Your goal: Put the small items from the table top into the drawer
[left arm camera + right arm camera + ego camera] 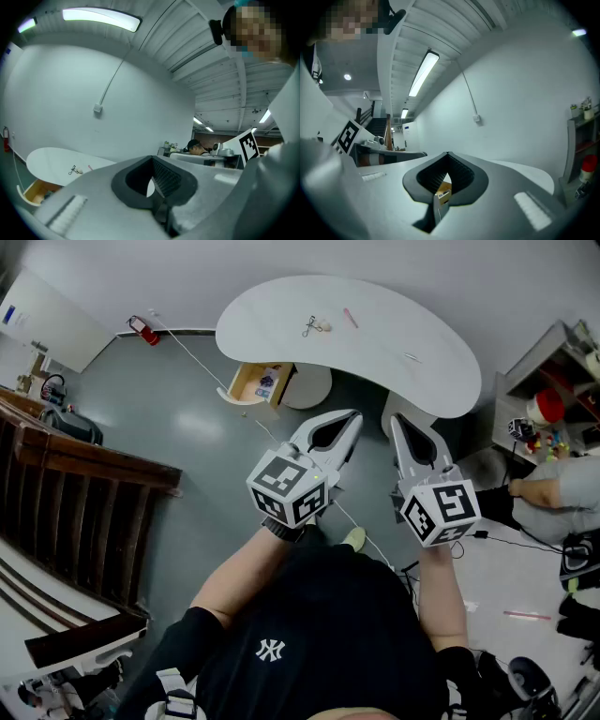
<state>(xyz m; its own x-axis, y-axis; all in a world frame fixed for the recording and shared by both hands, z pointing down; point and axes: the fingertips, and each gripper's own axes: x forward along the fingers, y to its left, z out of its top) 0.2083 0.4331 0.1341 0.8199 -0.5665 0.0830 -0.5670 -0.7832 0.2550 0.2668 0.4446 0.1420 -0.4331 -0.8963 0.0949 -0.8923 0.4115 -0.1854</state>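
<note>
- Three small items lie on the white table [272, 329], upper middle of the head view: a metal tool [314, 327], a pink stick [350, 318] and a thin pale piece [412, 357].
- Under the table's left end, the drawer [242, 381] stands open.
- Lower in frame, the left gripper [351, 418] and the right gripper [396, 421] both have their jaws together on nothing, well apart from the items.

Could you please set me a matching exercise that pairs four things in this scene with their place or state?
Things:
1. drawer
2. pink stick
3. red fire extinguisher
4. left gripper

Places or states:
A. by the wall, off to the left of the table
B. shut and empty, held short of the table
C. lying on the white table top
D. pulled open below the table's left end

Pairs: 1-D, 2-C, 3-A, 4-B.
</note>
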